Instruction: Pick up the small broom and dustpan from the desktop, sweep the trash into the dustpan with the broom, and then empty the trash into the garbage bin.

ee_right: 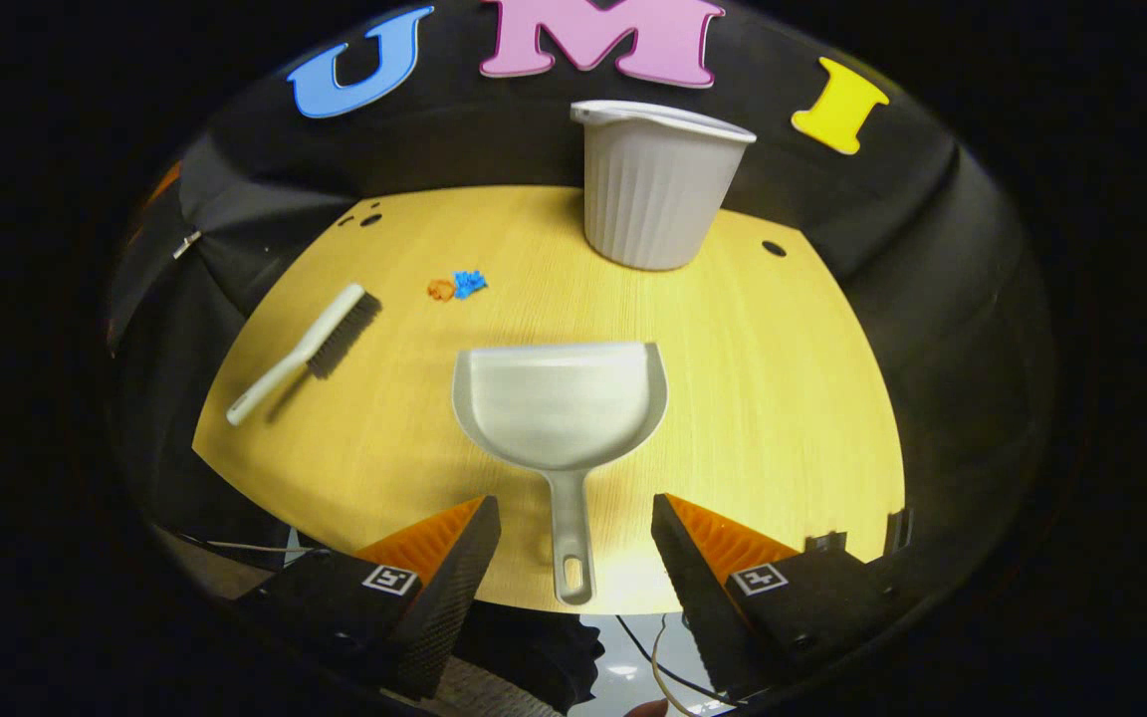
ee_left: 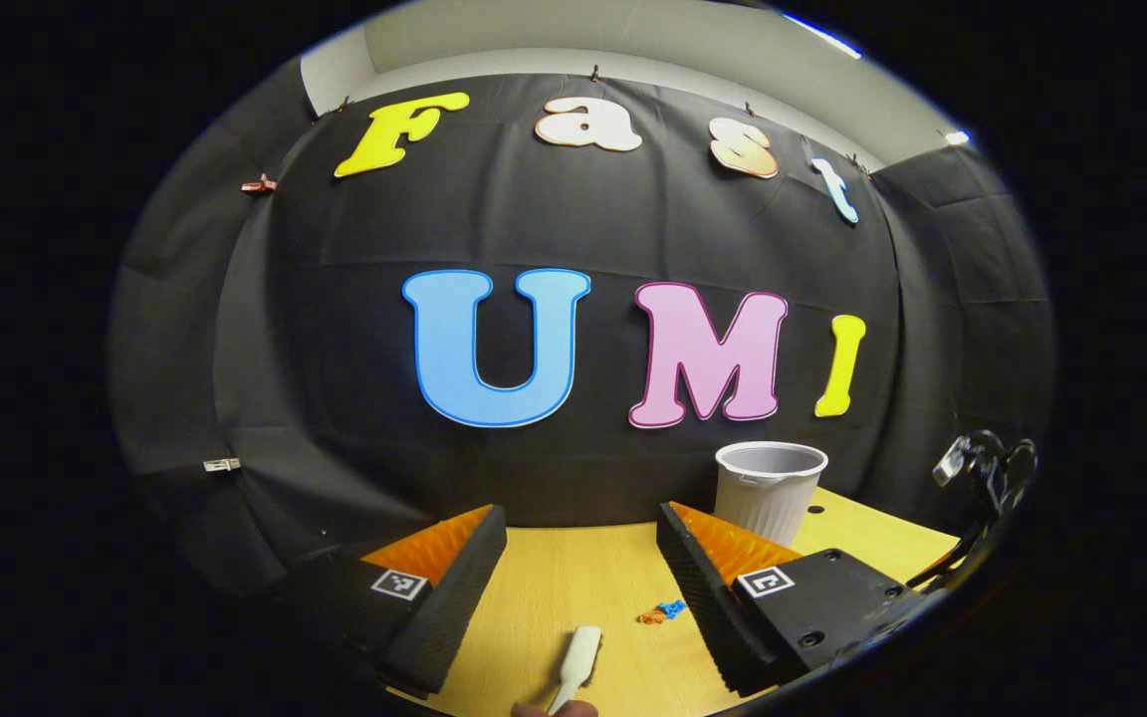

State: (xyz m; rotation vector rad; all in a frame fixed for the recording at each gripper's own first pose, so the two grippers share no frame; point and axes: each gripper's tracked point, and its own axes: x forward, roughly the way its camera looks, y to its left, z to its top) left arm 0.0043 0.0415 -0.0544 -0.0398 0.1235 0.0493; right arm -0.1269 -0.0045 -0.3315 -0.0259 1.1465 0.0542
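- No word, number or brand name can be read.
- A small square black-and-white coded marker [ee_left: 400, 585] is carried on one finger mount of the left gripper [ee_left: 581, 510], and a second square marker [ee_left: 766, 582] on the other mount. Only blocky patterns are made out, not characters.
- A third square marker [ee_right: 389, 579] and a fourth square marker [ee_right: 759, 579] are carried likewise on the right gripper [ee_right: 574, 501].

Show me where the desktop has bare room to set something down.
Widest free patch: right of the dustpan, below the bin, out to the desktop's right edge. Another lies between the broom and dustpan. Crowded: around the trash bits, between broom and bin.
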